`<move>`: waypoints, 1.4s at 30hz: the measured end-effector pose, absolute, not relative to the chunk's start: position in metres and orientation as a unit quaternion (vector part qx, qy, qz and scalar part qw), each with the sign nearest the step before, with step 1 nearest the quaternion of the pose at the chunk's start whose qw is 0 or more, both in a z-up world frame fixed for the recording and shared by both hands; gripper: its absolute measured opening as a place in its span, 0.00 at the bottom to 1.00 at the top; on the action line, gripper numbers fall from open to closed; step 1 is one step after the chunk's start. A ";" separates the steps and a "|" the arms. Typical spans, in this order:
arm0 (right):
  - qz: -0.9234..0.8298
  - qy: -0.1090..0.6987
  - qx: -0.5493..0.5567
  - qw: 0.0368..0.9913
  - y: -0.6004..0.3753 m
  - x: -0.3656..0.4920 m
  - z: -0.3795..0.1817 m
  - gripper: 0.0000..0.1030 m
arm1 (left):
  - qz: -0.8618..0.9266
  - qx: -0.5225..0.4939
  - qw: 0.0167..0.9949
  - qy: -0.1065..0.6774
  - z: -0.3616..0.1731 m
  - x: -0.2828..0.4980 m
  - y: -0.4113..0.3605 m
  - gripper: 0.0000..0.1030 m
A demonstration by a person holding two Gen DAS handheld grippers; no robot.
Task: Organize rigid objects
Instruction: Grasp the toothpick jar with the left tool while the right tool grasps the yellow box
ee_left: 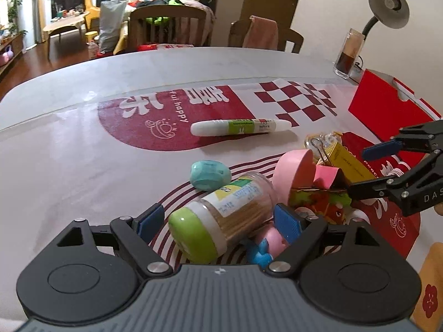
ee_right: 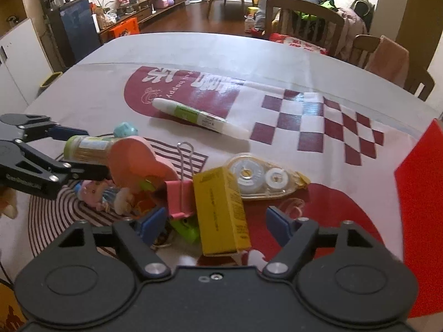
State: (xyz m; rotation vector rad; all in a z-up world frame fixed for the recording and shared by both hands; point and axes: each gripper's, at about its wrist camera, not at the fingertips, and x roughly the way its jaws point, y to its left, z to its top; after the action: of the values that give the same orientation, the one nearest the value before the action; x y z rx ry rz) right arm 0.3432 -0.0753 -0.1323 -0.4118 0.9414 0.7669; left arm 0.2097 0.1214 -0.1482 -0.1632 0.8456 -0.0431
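On the counter (ee_left: 69, 144) a heap of small things lies on its patterned cover: the left hand-held gripper (ee_left: 218, 221) stands open around a toothpick jar (ee_left: 221, 215) with a green cap – its pads clear of the jar. The right hand-held gripper (ee_right: 218, 224) is also open (jaws astride a yellow box (ee_right: 221, 210), not pressing it), with a pink binder clip (ee_right: 180, 196) just beside and a correction pen (ee_right: 199, 117) lying apart behind
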 end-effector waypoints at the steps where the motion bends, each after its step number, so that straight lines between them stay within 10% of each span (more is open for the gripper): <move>1: 0.361 0.440 -0.190 0.800 -0.074 0.344 -0.132 0.75 | -0.024 -0.080 0.908 0.410 -0.149 0.212 0.122 0.84; 42: 0.406 0.480 -0.097 0.771 -0.109 0.371 -0.129 0.44 | -0.017 -0.102 0.909 0.404 -0.150 0.202 0.118 0.78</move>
State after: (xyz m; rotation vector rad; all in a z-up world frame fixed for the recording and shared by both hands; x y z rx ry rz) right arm 0.3706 -0.1087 -0.1285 -0.2113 1.0415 0.8803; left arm 0.2022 0.1183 -0.1495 -0.2114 0.8343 -0.0341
